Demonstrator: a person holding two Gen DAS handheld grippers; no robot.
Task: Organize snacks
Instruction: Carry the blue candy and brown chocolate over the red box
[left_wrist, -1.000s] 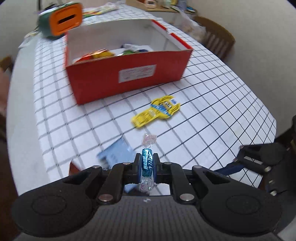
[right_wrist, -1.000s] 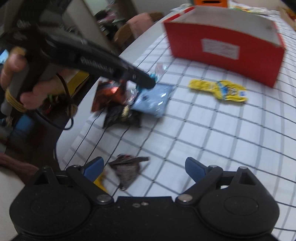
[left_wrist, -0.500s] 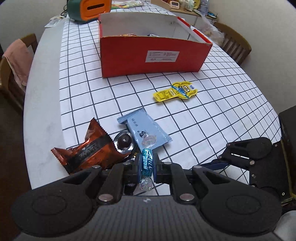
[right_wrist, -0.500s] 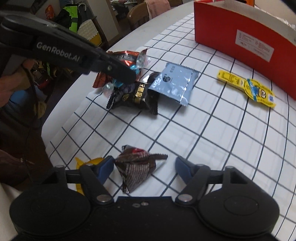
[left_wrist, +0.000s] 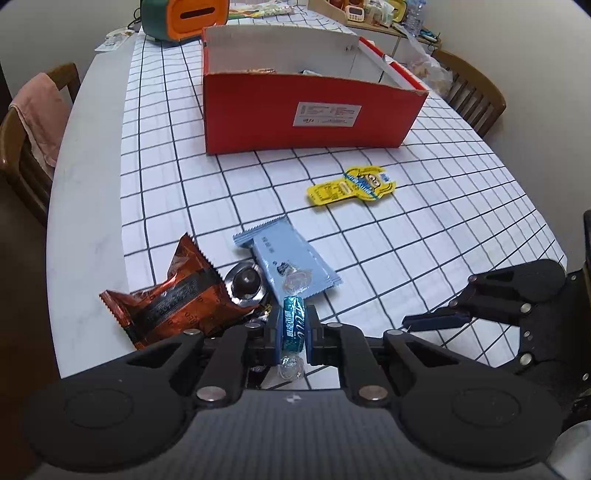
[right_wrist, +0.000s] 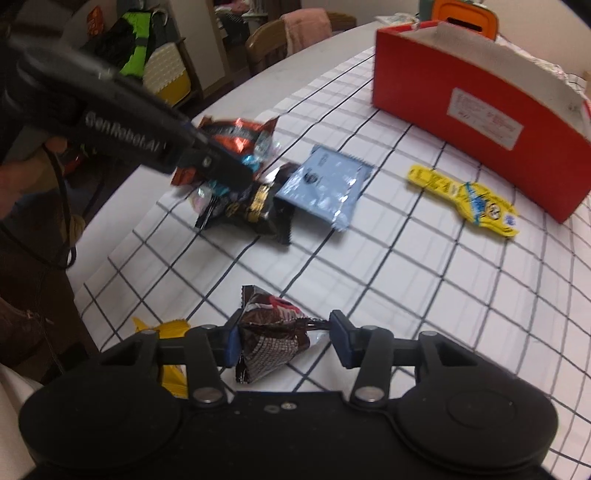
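Observation:
My left gripper (left_wrist: 293, 332) is shut on a teal wrapped candy (left_wrist: 293, 323), held above the near table edge. It also shows in the right wrist view (right_wrist: 236, 177). My right gripper (right_wrist: 284, 341) is part closed around a dark brown snack packet (right_wrist: 271, 338) lying on the table; its left finger touches the packet and the right finger stands apart. A red open box (left_wrist: 310, 107) with snacks inside stands farther back. A light blue packet (left_wrist: 291, 258), a yellow cartoon packet (left_wrist: 351, 184), an orange-brown packet (left_wrist: 173, 291) and a black packet (right_wrist: 251, 210) lie on the checked cloth.
A yellow wrapper (right_wrist: 166, 332) lies at the table edge left of my right gripper. A green and orange tissue holder (left_wrist: 184, 16) stands behind the box. Wooden chairs (left_wrist: 26, 147) stand at the left and far right. The table edge is close below both grippers.
My left gripper pulled back and up from the box with the candy. My right gripper moved onto the dark brown packet and narrowed its fingers around it.

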